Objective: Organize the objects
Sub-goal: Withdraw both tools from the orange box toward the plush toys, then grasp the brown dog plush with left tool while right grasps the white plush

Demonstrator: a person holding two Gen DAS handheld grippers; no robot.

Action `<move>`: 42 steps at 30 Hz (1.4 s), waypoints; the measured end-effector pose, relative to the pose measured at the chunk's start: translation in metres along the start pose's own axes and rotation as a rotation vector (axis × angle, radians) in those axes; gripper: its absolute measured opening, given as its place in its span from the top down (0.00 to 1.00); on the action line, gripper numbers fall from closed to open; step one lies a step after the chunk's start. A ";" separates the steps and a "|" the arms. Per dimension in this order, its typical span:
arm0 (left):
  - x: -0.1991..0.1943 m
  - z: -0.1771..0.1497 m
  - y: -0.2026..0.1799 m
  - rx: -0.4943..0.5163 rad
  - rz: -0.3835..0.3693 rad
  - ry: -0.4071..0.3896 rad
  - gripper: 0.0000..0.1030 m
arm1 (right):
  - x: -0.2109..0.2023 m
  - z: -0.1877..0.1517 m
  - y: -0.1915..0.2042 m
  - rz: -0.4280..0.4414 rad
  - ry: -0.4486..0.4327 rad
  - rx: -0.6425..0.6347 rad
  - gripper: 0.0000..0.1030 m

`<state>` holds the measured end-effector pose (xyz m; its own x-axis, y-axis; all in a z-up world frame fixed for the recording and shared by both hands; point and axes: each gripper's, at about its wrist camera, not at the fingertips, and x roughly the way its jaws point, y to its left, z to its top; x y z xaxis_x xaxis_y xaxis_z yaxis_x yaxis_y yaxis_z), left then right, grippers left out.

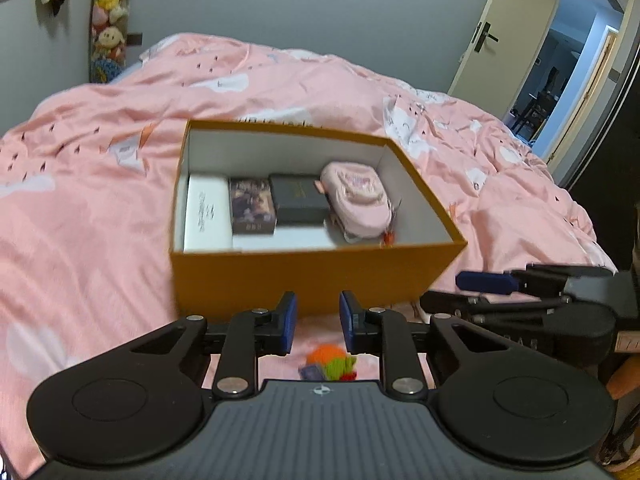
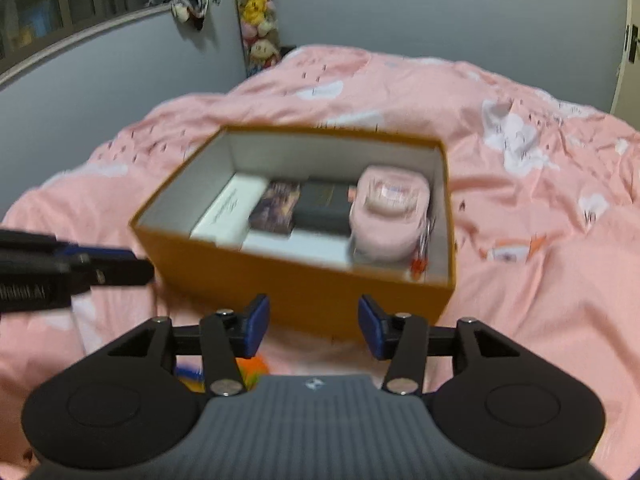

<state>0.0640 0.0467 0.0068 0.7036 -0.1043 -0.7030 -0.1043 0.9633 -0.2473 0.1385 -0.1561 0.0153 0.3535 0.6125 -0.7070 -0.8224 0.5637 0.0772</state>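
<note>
So there's an orange box (image 1: 312,276) sitting open on the bed (image 1: 80,208), roughly mid-bed on the pink duvet. Inside, lined up along the bottom from its left wall to the right: a white box (image 1: 206,212), a dark patterned card box (image 1: 252,206), a black box (image 1: 300,198), and a pink pouch (image 1: 360,200) over toward the right wall.

Left tool (image 1: 318,326) hangs just in front of the box's near wall, jaws only a narrow gap apart, nothing between them. Below it on the duvet there's a small multicolored fuzzy thing (image 1: 330,364), orange and green, too blurry to say what.

Right tool (image 2: 310,330) is also in front of the near wall, jaws parted about halfway, nothing held.
</note>
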 end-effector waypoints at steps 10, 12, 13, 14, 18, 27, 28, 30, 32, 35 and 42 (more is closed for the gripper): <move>0.002 -0.034 0.012 -0.051 -0.054 0.165 0.92 | 0.002 -0.044 0.020 0.071 0.104 0.071 0.55; 0.008 -0.045 0.012 -0.065 -0.080 0.218 0.92 | 0.003 -0.050 0.018 0.074 0.139 0.096 0.56; 0.012 -0.050 0.012 -0.071 -0.092 0.247 0.92 | 0.004 -0.053 0.016 0.082 0.158 0.108 0.56; 0.016 -0.055 0.012 -0.072 -0.100 0.272 0.92 | 0.005 -0.055 0.015 0.096 0.180 0.124 0.56; 0.024 -0.070 0.013 -0.070 -0.067 0.321 0.93 | 0.003 -0.062 0.033 0.098 0.210 0.059 0.56; 0.030 -0.075 0.019 -0.082 -0.034 0.328 0.98 | 0.020 -0.072 0.089 0.068 0.292 -0.238 0.23; 0.030 -0.075 0.019 -0.081 -0.036 0.322 0.98 | 0.023 -0.073 0.090 0.059 0.297 -0.247 0.22; 0.028 -0.074 0.018 -0.076 -0.045 0.313 0.98 | 0.029 -0.075 0.087 0.025 0.309 -0.248 0.19; 0.028 -0.073 0.017 -0.070 -0.050 0.309 0.98 | 0.037 -0.077 0.083 -0.021 0.334 -0.247 0.19; 0.028 -0.073 0.015 -0.058 -0.062 0.310 0.98 | 0.037 -0.079 0.073 -0.028 0.339 -0.199 0.21; 0.031 -0.075 0.006 -0.004 -0.083 0.325 0.82 | 0.008 -0.068 0.040 -0.047 0.266 -0.041 0.30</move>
<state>0.0328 0.0303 -0.0667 0.4487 -0.2566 -0.8560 -0.0593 0.9472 -0.3150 0.0781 -0.1668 -0.0352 0.2662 0.4159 -0.8696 -0.8273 0.5615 0.0153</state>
